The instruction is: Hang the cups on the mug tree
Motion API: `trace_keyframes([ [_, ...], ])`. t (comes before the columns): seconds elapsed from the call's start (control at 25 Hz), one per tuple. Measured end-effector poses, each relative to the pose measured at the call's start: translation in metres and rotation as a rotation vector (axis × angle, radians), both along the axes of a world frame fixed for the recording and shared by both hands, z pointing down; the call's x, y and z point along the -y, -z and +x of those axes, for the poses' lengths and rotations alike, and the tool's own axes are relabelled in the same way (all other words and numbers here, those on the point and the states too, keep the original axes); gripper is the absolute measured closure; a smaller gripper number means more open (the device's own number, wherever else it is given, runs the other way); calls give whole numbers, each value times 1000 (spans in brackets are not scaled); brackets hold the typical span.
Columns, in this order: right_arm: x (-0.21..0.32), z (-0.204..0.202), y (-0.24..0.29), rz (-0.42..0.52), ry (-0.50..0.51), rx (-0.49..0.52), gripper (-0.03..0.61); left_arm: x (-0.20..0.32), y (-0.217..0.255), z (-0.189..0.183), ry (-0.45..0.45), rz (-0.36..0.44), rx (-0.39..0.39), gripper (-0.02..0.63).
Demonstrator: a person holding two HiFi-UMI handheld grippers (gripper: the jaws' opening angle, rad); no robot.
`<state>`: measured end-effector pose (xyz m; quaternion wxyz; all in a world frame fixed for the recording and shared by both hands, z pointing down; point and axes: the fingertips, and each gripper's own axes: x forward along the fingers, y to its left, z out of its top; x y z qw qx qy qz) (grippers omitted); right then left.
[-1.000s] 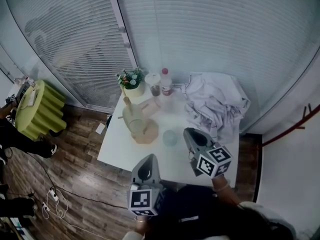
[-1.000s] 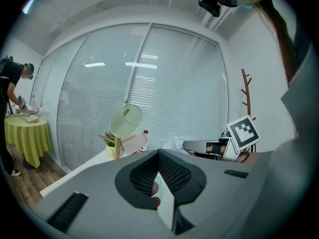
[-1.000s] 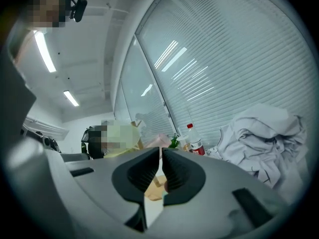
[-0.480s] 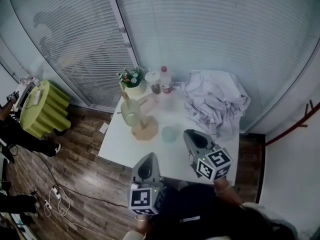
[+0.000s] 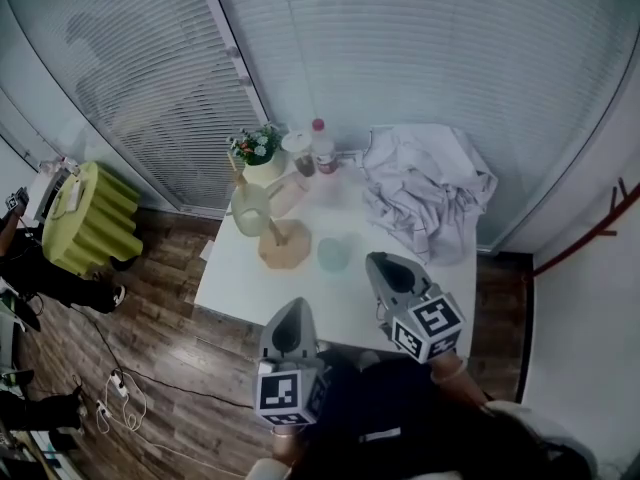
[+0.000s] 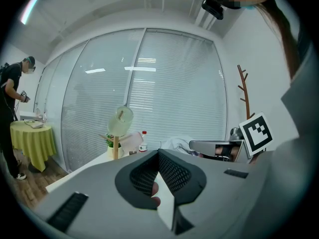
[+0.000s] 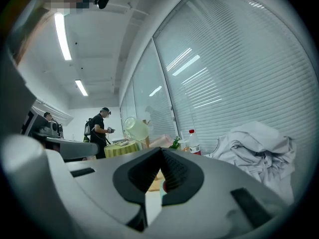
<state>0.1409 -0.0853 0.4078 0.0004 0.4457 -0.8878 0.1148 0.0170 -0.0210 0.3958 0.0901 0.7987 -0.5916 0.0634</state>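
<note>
The left gripper (image 6: 158, 152) and the right gripper (image 7: 160, 151) are hovering side by side at the near edge of the white table (image 5: 240, 288), both pointing across it. Each is keeping its jaws pressed together at the tips, with nothing pinched between them. The wooden mug tree (image 5: 283, 246) is standing on the left half of the table, well apart from both grippers. A pale green cup (image 5: 250, 209) is hanging high on it, and a pink cup (image 5: 287, 194) is sitting tilted lower down, beside the trunk. A light blue cup (image 5: 333, 255) is standing on the table just right of the tree's base. A potted plant (image 5: 257, 148), a jar (image 5: 299, 154) and a bottle (image 5: 322, 146) are lining the far edge, and a crumpled white cloth (image 5: 425, 183) is lying at the far right
</note>
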Motion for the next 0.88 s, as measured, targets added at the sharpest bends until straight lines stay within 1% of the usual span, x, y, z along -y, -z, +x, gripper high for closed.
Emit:
trace_keyframes([
  [0.24,-11,5,-1,16,-4,-29,580,-6,2,7,-5,2,0,612],
  [0.4,-17,7,-2,21,4,-45,581,-5,1,5,10,30,-9,612],
  [0.56,-20,9,4,55,-5,-48,581,-5,1,7,3,21,1,612],
  [0.68,-21,8,8,78,-2,-57,583,-5,2,9,9,14,-14,612],
  [0.88,-23,5,3,70,29,-72,583,-5,1,12,10,11,-18,612],
])
